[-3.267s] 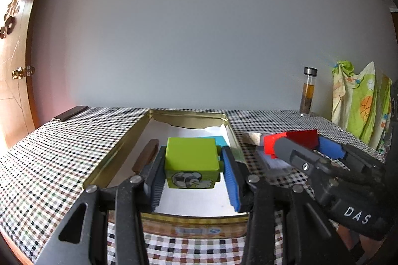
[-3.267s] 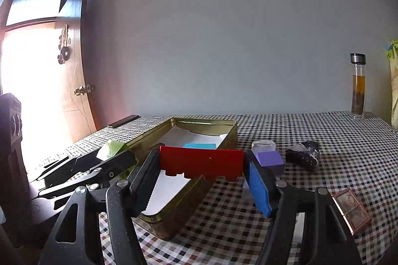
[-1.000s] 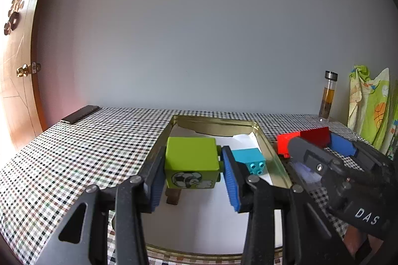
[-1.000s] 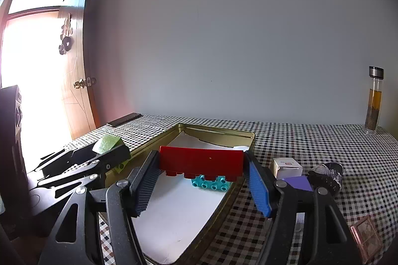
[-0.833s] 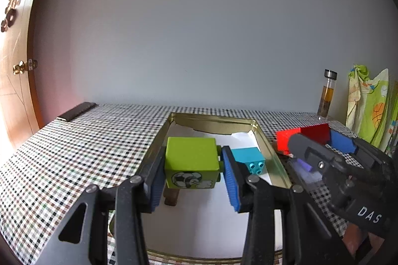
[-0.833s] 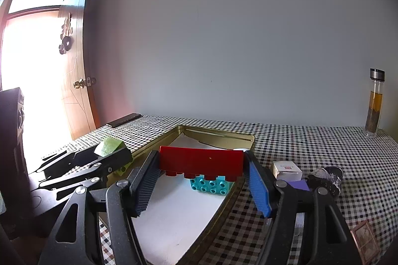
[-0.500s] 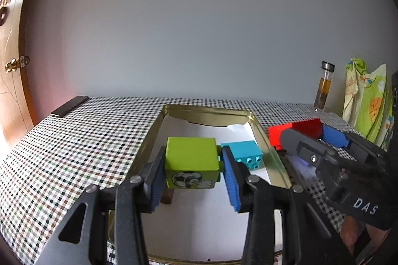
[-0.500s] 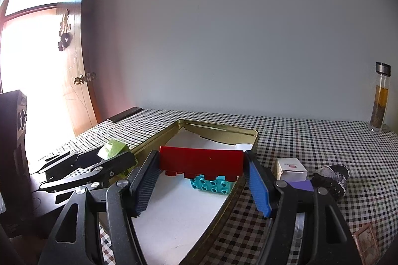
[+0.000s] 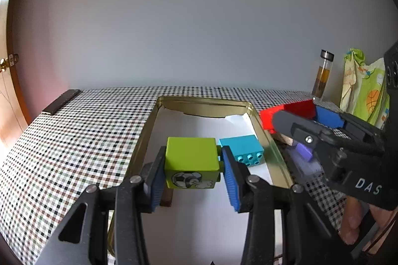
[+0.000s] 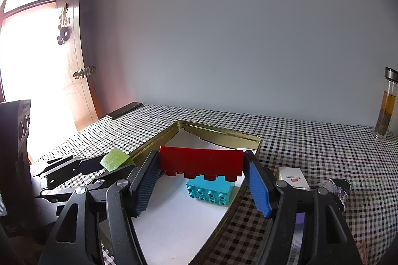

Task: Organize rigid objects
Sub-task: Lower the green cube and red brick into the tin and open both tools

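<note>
Placement is the step in hand, as we read it: both grippers carry a block over the gold tin (image 9: 146, 138), the container that the rigid objects are evidently being sorted into.

We hold the green block (image 9: 191, 161) in the left gripper (image 9: 192, 180), jaws narrowed onto its two side faces, printed football face toward the camera. It hangs above the white paper lining the tin, near the tin's left wall. Gripping the flat sides leaves the underside free, which we judge suits setting it down flat.

We hold the red brick (image 10: 201, 161) in the right gripper (image 10: 201, 186), jaws set fairly wide and clamped on its two short ends, studs pointing down. It hangs above the tin's right wall. A turquoise brick (image 10: 210, 191) already lies on the paper, against the right wall.

The left wrist view shows a small brown piece (image 9: 166, 197) on the paper beneath the green block, hidden in the other view. It also shows the right gripper from the side and a patterned cloth (image 9: 363, 88) at far right.

The right wrist view alone shows the door (image 10: 77, 61), a white box (image 10: 292, 178) and a dark object (image 10: 335, 190) on the checked tablecloth (image 10: 311, 140) right of the tin.
</note>
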{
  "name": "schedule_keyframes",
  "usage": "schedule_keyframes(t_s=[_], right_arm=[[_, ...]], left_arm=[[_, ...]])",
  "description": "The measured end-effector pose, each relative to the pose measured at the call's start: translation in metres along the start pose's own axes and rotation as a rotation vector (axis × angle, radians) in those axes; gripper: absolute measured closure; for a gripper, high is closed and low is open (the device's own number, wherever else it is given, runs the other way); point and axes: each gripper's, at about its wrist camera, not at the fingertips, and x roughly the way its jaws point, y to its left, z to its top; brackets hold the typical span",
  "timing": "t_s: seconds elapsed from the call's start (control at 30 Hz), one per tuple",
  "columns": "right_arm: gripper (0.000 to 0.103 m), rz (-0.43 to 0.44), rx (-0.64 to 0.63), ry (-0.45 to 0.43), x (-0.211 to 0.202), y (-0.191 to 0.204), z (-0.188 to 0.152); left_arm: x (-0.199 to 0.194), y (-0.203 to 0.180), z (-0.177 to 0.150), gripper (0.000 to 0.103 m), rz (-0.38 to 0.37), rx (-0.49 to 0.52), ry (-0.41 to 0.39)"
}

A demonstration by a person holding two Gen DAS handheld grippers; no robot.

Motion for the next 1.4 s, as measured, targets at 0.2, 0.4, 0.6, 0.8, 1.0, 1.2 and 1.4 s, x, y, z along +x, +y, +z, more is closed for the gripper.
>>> schedule_keyframes(t_s=[0.2, 0.4, 0.6, 0.8, 1.0, 1.2, 1.4], right_arm=[[0.034, 0.020, 0.025, 0.081, 0.020, -0.005, 0.001], [0.034, 0.033, 0.045, 0.157, 0.035, -0.011, -0.009], [0.034, 0.048, 0.045, 0.230, 0.047, -0.011, -0.015], [0.034, 0.053, 0.034, 0.279, 0.054, -0.007, -0.020], [0.034, 0.054, 0.017, 0.306, 0.059, -0.002, -0.025], [0.034, 0.051, 0.014, 0.317, 0.065, 0.001, -0.024], [0.032, 0.063, 0.010, 0.320, 0.071, 0.008, -0.025]], left_arm=[[0.016, 0.006, 0.012, 0.062, -0.032, -0.012, 0.060], [0.030, 0.013, 0.025, 0.062, -0.004, -0.023, 0.088], [0.040, 0.017, 0.031, 0.062, -0.007, -0.039, 0.126], [0.047, 0.012, 0.033, 0.062, 0.012, -0.005, 0.143], [0.058, 0.008, 0.030, 0.062, 0.018, 0.013, 0.177], [0.064, 0.011, 0.029, 0.061, 0.031, 0.021, 0.190], [0.066, 0.016, 0.026, 0.054, 0.047, 0.023, 0.201]])
